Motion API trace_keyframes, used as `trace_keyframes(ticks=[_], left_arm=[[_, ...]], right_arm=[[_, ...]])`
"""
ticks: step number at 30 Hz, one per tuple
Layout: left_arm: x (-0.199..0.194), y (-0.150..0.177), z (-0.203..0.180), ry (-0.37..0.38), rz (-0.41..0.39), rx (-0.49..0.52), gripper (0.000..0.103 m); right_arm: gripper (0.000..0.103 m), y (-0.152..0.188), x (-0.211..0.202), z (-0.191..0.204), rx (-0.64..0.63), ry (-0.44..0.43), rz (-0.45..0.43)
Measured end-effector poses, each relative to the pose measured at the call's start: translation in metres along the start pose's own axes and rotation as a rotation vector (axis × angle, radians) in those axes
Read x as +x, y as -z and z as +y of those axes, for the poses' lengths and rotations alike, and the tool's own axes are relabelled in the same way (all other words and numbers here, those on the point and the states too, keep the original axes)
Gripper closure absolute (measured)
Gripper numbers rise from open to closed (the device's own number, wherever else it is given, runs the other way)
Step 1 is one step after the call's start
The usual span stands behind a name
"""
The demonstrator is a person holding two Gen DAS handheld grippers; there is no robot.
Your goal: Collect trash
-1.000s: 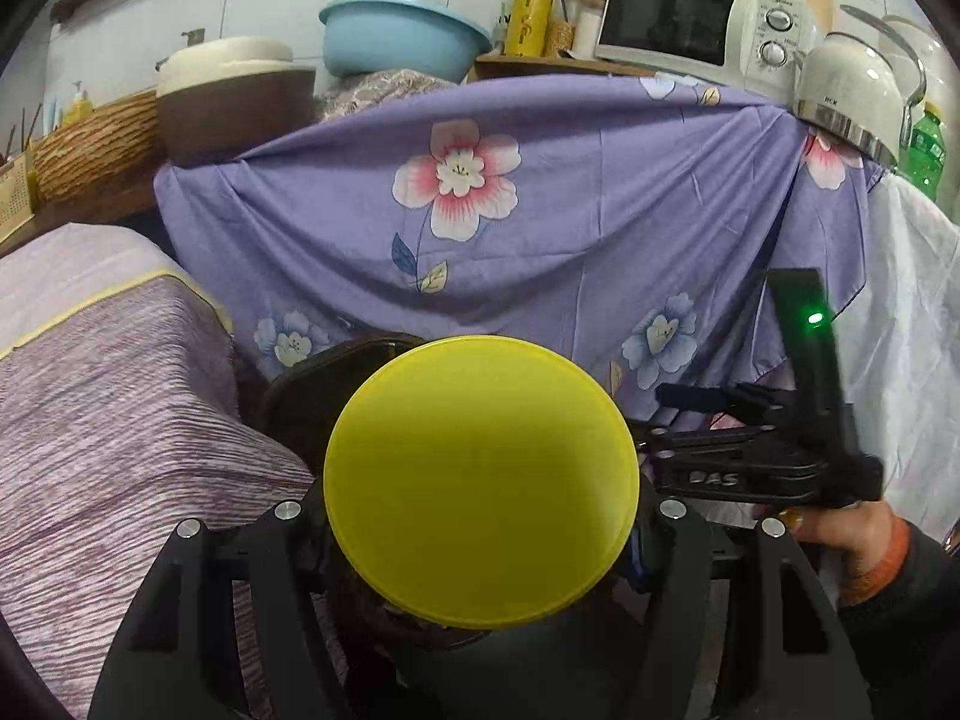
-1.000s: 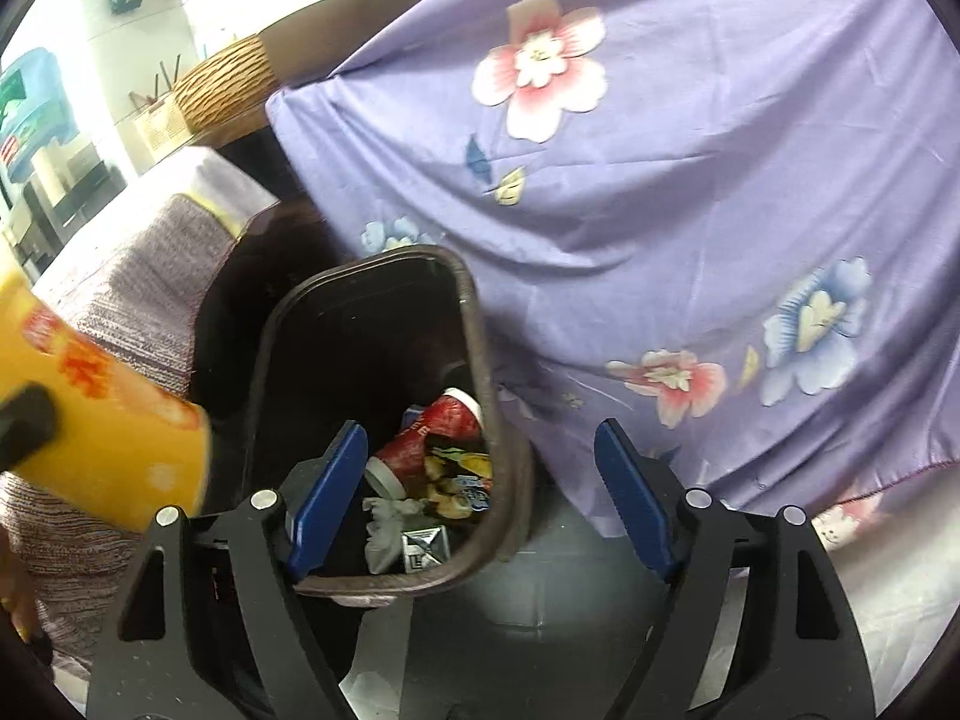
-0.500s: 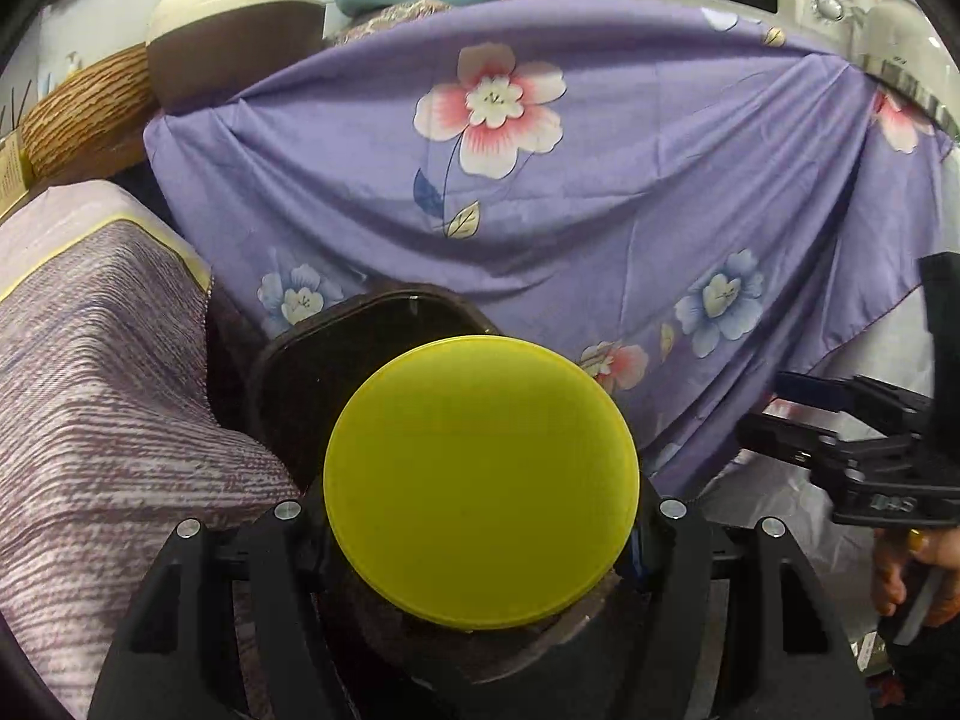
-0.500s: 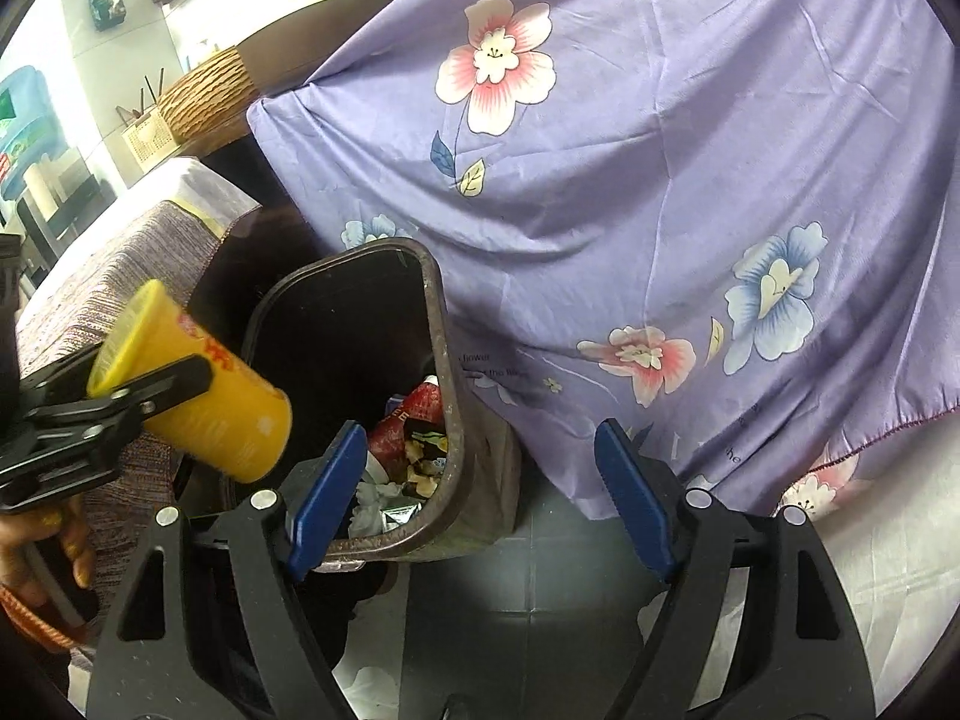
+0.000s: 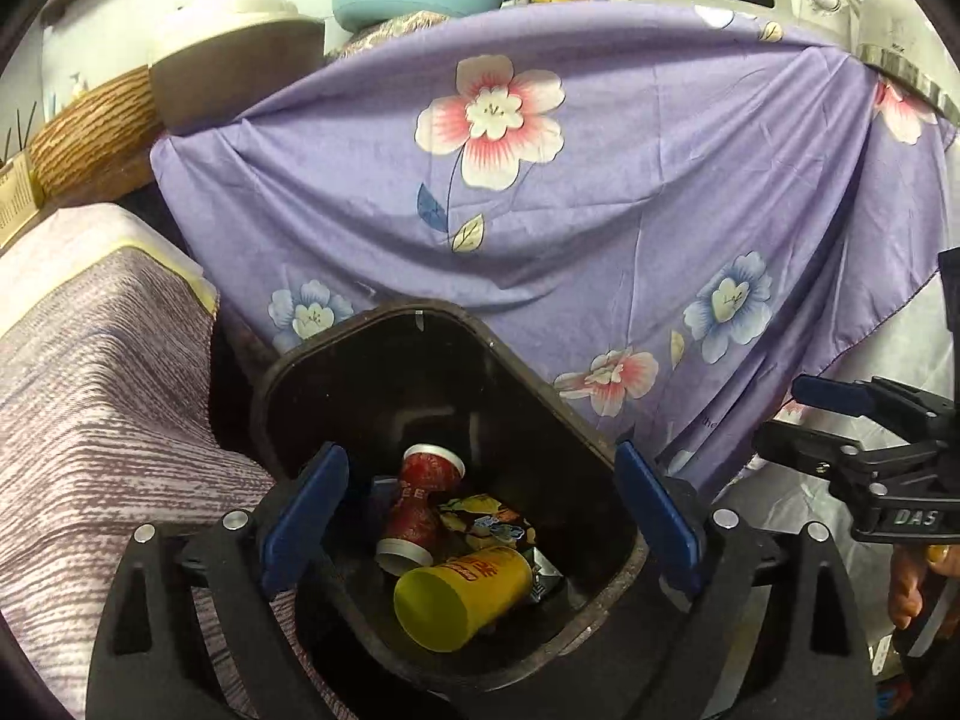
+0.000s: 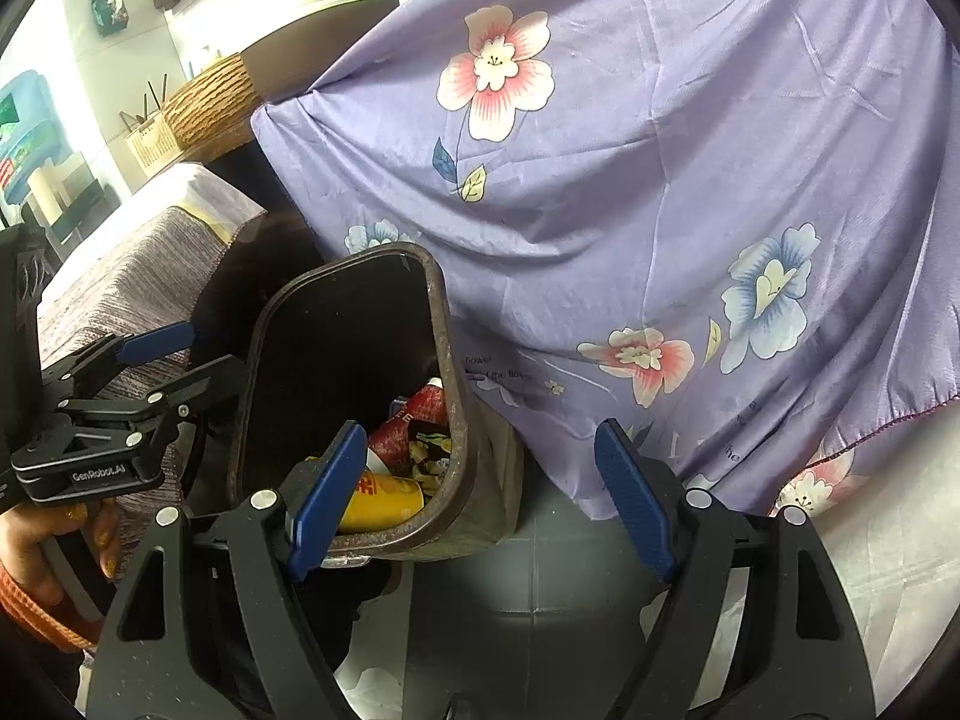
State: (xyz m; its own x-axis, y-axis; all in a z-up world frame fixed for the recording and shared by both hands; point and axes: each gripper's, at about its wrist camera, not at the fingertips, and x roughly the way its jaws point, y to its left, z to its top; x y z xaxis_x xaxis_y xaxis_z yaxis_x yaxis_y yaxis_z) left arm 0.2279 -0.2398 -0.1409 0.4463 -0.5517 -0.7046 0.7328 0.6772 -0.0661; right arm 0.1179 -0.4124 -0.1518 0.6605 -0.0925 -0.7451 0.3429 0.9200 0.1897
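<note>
my left gripper (image 5: pixel 480 516) jaws just opened, nothing between them; yellow cup (image 5: pixel 462 597) lies in the trash bin (image 5: pixel 606 456). right gripper (image 6: pixel 480 498) jaws released, empty.

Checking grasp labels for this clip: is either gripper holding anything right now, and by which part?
Nothing is held. The left gripper, jaws just opened, is empty; the yellow cup lies in the trash bin. The right gripper is open and empty.

The right gripper (image 5: pixel 840 420) bears "DAS" in the left wrist view. The left gripper (image 6: pixel 162 360) carries "GenRobot.AI". The purple flowered cloth (image 6: pixel 660 210) shows small print, "flower" and "the flower". Red lettering on the yellow cup (image 5: pixel 462 597) is unreadable.
</note>
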Motion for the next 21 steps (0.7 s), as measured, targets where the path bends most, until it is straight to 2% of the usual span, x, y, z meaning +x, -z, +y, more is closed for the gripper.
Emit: trace_keyframes(ticks=[4,9,12,17,21], left_arm=[[-0.031,-0.003,-0.01,0.008,-0.086,0.001,0.007],[-0.084,-0.004,-0.018,-0.05,-0.204,-0.015,0.005],[-0.125,-0.003,-0.021,-0.091,-0.288,-0.027,0.005],[-0.188,0.004,-0.024,-0.153,-0.415,-0.037,0.005],[-0.228,0.018,-0.022,-0.207,-0.477,-0.053,0.005]], right_arm=[[0.025,-0.002,-0.005,0.002,-0.005,-0.008,-0.018],[0.024,-0.007,-0.018,0.008,-0.013,-0.013,-0.056],[0.02,-0.009,-0.029,0.016,-0.027,-0.014,-0.088],[0.015,-0.01,-0.056,0.042,-0.084,-0.021,-0.178],[0.01,-0.007,-0.086,0.073,-0.152,-0.033,-0.275]])
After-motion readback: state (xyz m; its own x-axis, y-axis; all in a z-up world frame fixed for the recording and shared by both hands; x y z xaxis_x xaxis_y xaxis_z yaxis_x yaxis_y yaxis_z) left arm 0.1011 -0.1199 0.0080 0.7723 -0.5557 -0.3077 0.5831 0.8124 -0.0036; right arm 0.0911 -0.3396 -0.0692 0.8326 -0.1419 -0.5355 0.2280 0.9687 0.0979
